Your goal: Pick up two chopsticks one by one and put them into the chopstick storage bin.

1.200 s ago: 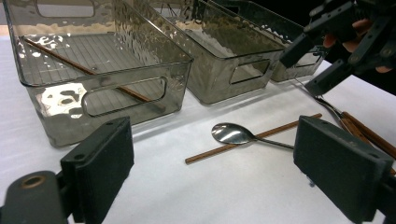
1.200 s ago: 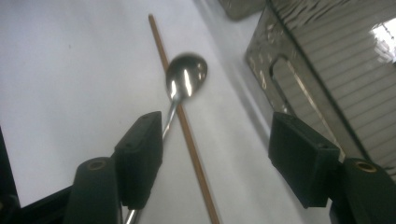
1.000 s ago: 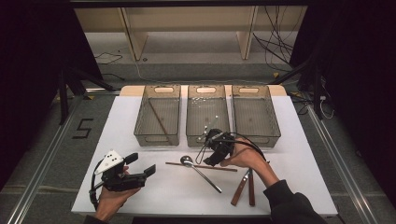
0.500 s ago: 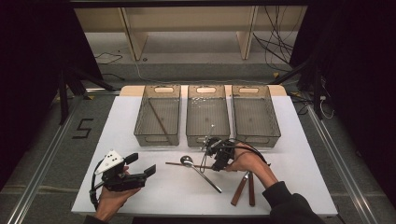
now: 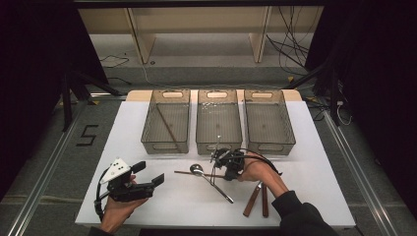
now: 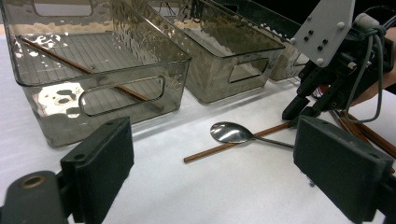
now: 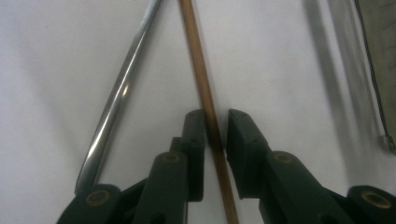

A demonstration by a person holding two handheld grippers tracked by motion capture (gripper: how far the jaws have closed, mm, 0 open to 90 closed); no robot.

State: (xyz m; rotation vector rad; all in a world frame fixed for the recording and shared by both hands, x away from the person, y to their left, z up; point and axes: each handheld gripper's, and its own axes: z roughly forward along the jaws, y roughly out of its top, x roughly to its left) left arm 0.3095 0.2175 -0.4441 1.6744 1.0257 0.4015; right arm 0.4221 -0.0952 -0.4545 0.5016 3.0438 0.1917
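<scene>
The right gripper (image 5: 222, 164) is down at the white table (image 5: 305, 147), just in front of the middle bin (image 5: 219, 123), with a brown chopstick (image 7: 205, 107) lying between its two black jaws. In the right gripper view the jaws have just been closing and now stand narrow around the stick: the left pad sits against it, while a thin gap seems to remain on the right, so the stick is bracketed but not yet clearly pinched. The chopstick lies flat on the table, its far end reaching toward the left past the bowl of a metal spoon (image 6: 231, 132), whose handle (image 7: 116, 102) runs close beside the stick and crosses it near the jaws. The left gripper (image 5: 147, 178) rests low over the near left part of the table, its jaws wide apart with nothing between them. A second chopstick (image 5: 168, 129) lies slanted inside the left bin (image 5: 150, 132). Two dark brown utensil handles (image 5: 258, 196) lie side by side on the table near the person's right sleeve, well apart from the spoon.
</scene>
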